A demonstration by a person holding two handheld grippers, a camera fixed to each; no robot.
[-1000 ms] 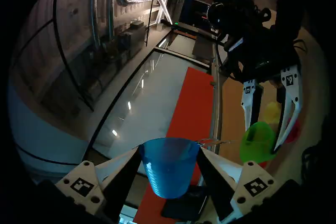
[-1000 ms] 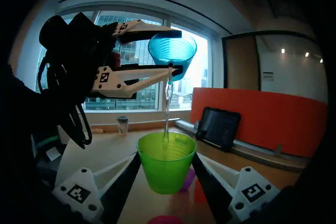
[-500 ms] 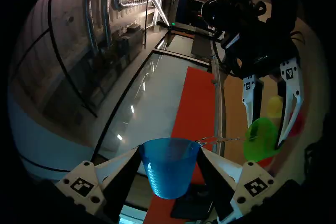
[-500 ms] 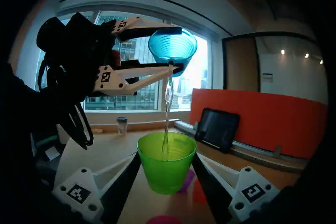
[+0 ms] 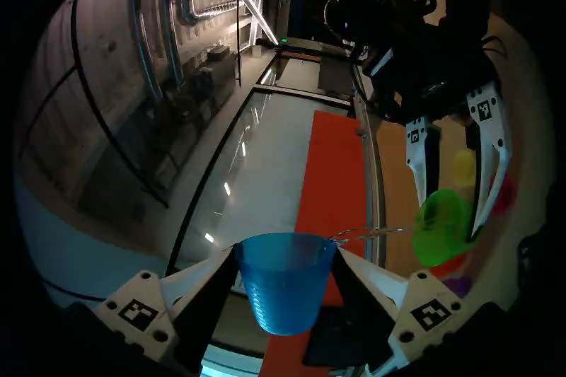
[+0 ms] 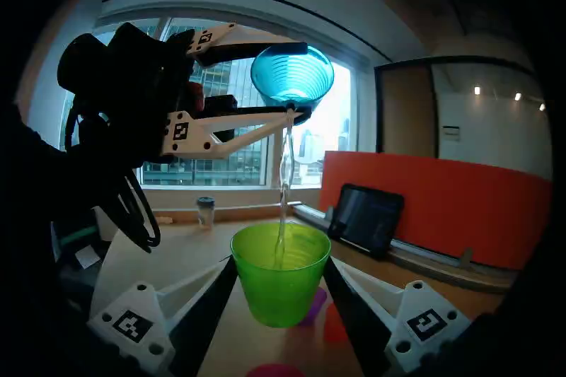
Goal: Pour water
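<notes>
My left gripper (image 5: 283,285) is shut on a blue cup (image 5: 284,281), tipped far over on its side. In the right gripper view that blue cup (image 6: 291,81) hangs high above, its mouth turned toward the camera, held by the left gripper (image 6: 290,80). A thin stream of water (image 6: 283,186) falls from its rim into the green cup (image 6: 280,274), which stands upright between the fingers of my right gripper (image 6: 280,285), shut on it. In the left gripper view the green cup (image 5: 444,227) and right gripper (image 5: 453,225) lie off to the right, with the water stream (image 5: 371,232) reaching it.
A wooden table (image 6: 184,250) carries a dark tablet (image 6: 364,218) leaning at an orange partition (image 6: 453,200), a small jar (image 6: 206,209) by the window, and purple (image 6: 315,304) and pink (image 6: 277,370) cups near the green one. A yellow cup (image 5: 463,168) stands beyond.
The blue cup has tipped slightly further and risen a little, its mouth facing the right gripper's camera more. Water keeps running into the green cup, which holds still.
</notes>
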